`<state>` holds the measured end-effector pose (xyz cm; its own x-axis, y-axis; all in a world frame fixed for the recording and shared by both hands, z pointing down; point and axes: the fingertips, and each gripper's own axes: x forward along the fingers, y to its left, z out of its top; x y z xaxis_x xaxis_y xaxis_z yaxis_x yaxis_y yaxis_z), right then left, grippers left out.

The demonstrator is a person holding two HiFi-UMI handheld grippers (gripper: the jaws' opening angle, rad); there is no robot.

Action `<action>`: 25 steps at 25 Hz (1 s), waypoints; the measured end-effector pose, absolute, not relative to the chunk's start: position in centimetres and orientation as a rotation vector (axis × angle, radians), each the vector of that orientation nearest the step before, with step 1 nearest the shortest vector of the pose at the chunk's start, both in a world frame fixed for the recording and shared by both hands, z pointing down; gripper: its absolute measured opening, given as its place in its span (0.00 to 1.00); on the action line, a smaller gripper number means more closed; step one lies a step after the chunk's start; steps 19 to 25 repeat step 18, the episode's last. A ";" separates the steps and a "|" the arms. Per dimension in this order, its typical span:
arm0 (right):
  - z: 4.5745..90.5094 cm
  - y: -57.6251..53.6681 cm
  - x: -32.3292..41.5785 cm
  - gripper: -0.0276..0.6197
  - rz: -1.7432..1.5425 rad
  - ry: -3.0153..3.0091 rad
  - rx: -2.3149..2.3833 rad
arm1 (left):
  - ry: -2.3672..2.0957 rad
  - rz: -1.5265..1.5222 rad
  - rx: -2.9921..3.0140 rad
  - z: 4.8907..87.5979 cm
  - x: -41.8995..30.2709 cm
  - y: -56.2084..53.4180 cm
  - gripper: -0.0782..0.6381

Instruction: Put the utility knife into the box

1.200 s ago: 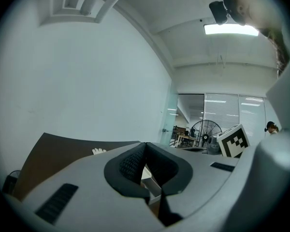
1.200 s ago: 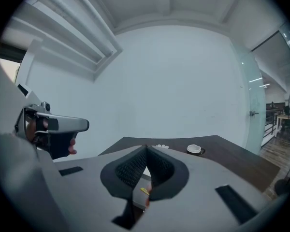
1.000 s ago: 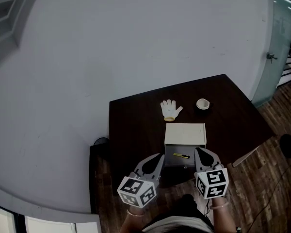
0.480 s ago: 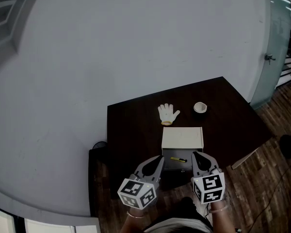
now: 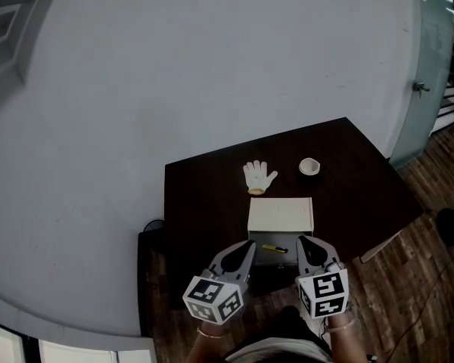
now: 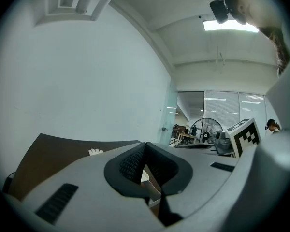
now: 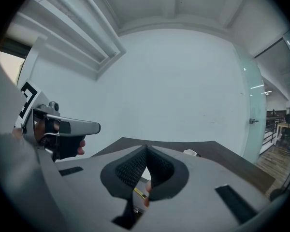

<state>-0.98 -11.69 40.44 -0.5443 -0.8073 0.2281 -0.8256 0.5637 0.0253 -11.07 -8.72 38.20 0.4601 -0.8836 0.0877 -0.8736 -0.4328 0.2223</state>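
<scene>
A yellow utility knife (image 5: 273, 248) lies inside the open dark box (image 5: 266, 261), whose cream lid (image 5: 281, 215) is folded back on the dark table (image 5: 204, 195). My left gripper (image 5: 247, 246) is held at the box's near left corner and my right gripper (image 5: 301, 241) at its near right corner, both above it. Each is shut with its pads meeting and nothing between them. In the left gripper view the left gripper (image 6: 145, 145) hides most of the box. Below the right gripper (image 7: 146, 149), the right gripper view shows a sliver of the knife (image 7: 139, 193).
A white work glove (image 5: 259, 177) and a small pale roll (image 5: 309, 166) lie on the table beyond the box. A grey wall runs behind the table. The table's right corner meets wooden floor (image 5: 408, 278), and a dark chair (image 5: 153, 248) stands at its left.
The right gripper has drawn back slightly toward me and to the left. The head view has shifted a little, so the box and table sit slightly further left. The knife stays in the box.
</scene>
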 end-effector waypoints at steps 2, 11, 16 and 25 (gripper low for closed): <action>40.5 -11.8 -0.8 0.05 0.127 -2.584 1.366 | -1.516 -0.058 2.474 38.3 -10.7 -8.9 0.13; 41.0 -12.4 0.3 0.05 0.126 -2.572 1.349 | -1.510 -0.047 2.466 38.7 -9.3 -9.8 0.13; 41.1 -13.1 0.8 0.05 0.122 -2.573 1.345 | -1.506 -0.042 2.459 39.0 -8.7 -10.4 0.13; 41.3 -13.3 1.0 0.05 0.118 -2.572 1.339 | -1.502 -0.039 2.460 39.2 -8.3 -10.6 0.13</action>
